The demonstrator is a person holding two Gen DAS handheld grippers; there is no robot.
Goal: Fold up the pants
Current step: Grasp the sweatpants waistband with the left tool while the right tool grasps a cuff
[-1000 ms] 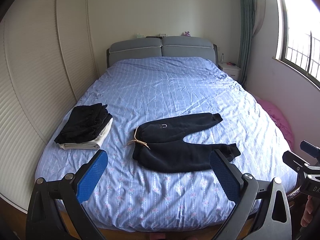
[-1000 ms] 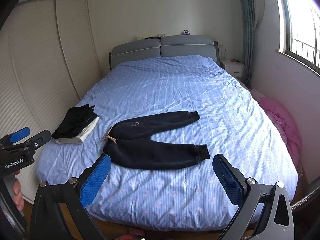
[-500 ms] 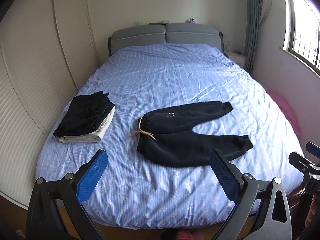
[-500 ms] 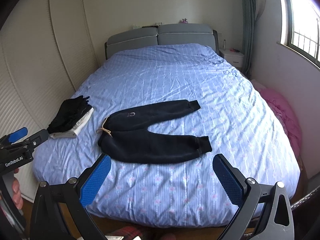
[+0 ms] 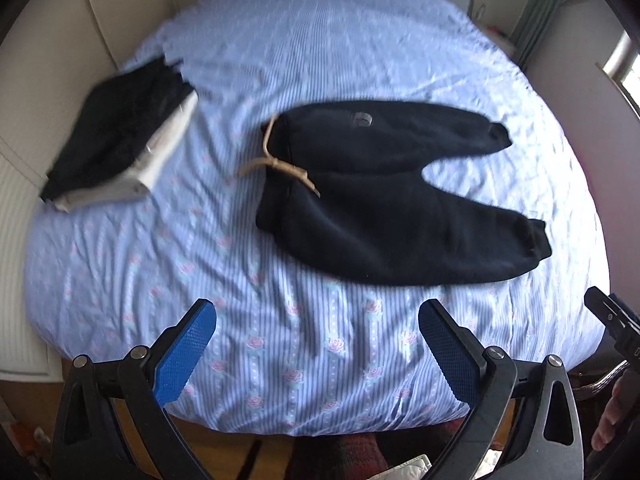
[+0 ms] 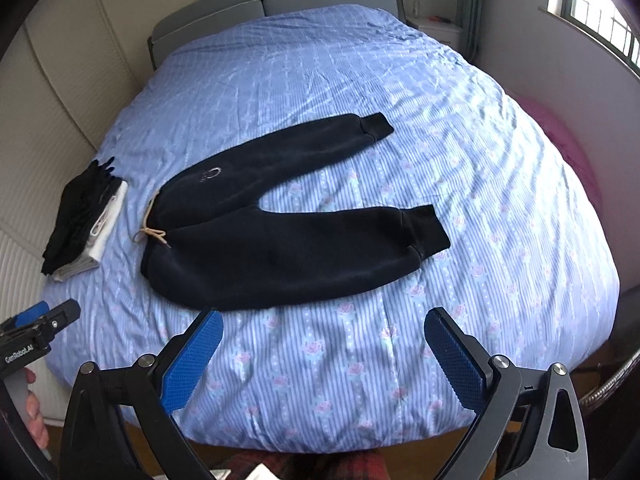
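Observation:
Black jogger pants lie flat on the blue striped bedspread, waistband with a tan drawstring to the left, two legs spread to the right. They also show in the right wrist view. My left gripper is open and empty, hovering over the bed's near edge, short of the pants. My right gripper is open and empty, just short of the near leg.
A folded stack of black and white clothes lies at the bed's left side, also in the right wrist view. A grey headboard stands far back, a closet wall on the left, a pink heap beside the bed on the right.
Both grippers have moved forward and tilted down toward the bed; the pants now appear larger and closer. Both stay open. The pants have not moved.

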